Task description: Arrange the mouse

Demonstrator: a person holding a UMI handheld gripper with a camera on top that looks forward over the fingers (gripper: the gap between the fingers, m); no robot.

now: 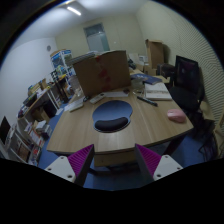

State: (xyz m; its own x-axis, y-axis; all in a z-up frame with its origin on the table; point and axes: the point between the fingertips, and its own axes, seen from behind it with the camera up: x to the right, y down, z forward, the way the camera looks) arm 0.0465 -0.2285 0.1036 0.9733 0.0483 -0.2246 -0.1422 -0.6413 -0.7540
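A pink mouse [177,116] lies on the right side of a wooden desk [80,128]. A round dark blue mouse pad [111,114] with a wrist rest lies at the desk's middle, apart from the mouse. My gripper [114,156] is held back from the desk's near edge, well short of both. Its fingers [76,160] are spread wide with nothing between them. The mouse pad is straight ahead beyond the fingers and the mouse is ahead to the right.
A large cardboard box [100,72] stands at the back of the desk. A notebook [155,93] and papers lie at the back right. A black office chair [187,75] stands to the right. Cluttered shelves [40,100] line the left.
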